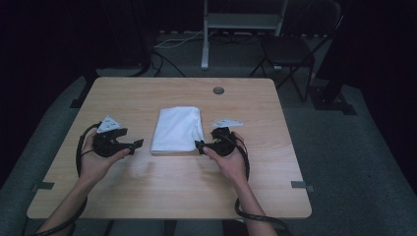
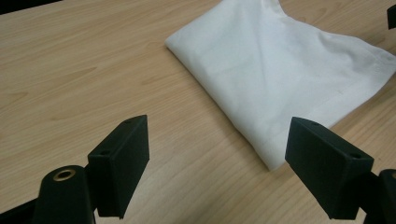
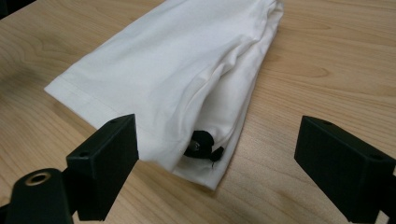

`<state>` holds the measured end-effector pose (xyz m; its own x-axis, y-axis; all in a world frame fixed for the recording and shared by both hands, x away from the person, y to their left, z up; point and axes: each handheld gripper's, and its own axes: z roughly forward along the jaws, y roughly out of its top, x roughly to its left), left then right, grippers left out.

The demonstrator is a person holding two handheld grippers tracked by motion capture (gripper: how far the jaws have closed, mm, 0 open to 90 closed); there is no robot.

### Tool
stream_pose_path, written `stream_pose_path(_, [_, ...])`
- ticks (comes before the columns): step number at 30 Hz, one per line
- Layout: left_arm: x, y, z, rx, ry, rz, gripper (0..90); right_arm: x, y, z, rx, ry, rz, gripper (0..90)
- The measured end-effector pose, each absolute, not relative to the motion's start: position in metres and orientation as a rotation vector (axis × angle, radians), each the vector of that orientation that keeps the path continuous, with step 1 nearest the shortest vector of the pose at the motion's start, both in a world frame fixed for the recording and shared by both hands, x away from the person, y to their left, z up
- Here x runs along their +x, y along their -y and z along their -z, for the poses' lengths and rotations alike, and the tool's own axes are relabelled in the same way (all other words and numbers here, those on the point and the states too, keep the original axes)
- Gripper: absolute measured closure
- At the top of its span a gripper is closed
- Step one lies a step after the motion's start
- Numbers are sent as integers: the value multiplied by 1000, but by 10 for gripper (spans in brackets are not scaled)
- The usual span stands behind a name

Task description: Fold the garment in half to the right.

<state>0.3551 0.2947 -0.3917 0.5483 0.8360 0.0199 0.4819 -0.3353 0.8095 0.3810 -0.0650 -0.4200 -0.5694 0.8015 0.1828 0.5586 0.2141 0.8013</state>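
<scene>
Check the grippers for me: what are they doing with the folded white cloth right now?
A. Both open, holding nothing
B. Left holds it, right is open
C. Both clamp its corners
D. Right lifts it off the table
A: the left gripper and right gripper both stand with jaws apart and nothing between them, and the folded white cloth lies flat on the table.

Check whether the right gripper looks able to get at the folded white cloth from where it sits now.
Probably yes. The right gripper is open, its jaws pointing at the near corner of the folded white cloth, with bare wooden table between them. A small black piece peeks from the fold there.
</scene>
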Motion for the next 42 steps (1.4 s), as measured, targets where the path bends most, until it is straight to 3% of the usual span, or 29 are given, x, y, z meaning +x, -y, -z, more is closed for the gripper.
stream_pose_path(42, [314,-342,408,1942,-1130,-569,213,352,97,420,1223,-2226,-1249,130])
